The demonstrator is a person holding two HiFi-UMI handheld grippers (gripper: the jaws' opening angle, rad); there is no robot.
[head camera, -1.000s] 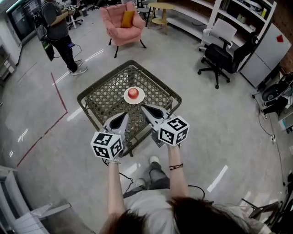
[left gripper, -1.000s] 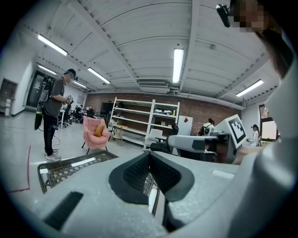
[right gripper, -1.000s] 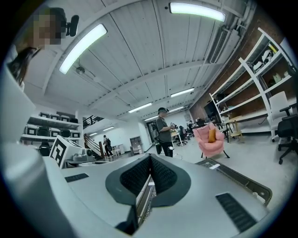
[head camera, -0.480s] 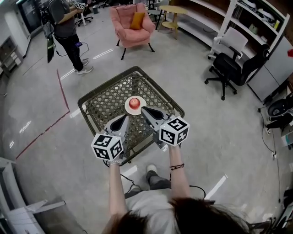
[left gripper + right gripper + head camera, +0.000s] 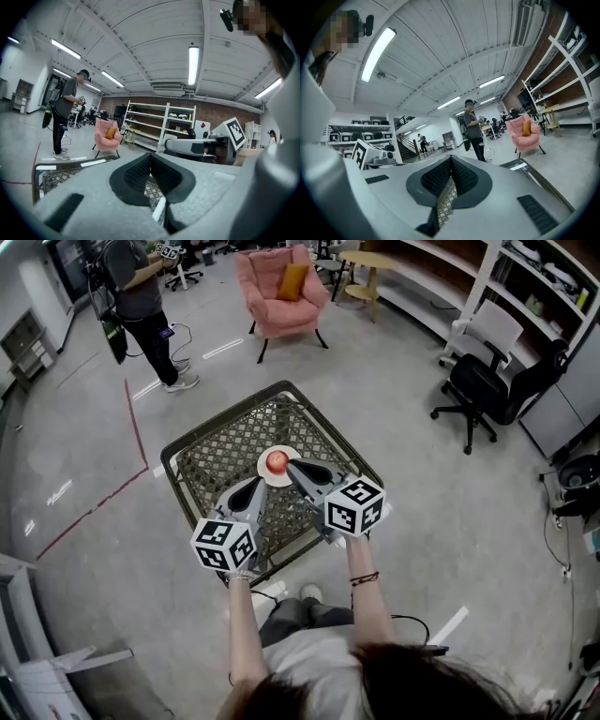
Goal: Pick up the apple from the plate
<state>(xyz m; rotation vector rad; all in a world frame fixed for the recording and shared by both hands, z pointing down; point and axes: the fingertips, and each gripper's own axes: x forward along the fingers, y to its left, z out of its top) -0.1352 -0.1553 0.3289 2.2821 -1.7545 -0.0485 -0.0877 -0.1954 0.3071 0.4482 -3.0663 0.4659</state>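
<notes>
metal mesh tbl (image 5: 220, 451), glossy apple (image 5: 276, 461), smooth plate (image 5: 263, 471)

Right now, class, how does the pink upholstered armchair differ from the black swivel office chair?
The pink upholstered armchair holds an orange cushion; the black swivel office chair is bare. The armchair stands on thin splayed legs, the office chair on one star-shaped base. Nobody sits in either.

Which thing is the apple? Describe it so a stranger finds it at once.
Find the dark green lattice-top table in the middle of the grey floor. At its centre lies a small white plate, and the apple sits on that plate. It is the only round, red thing there, set against the flat white plate and the dark mesh.
</notes>
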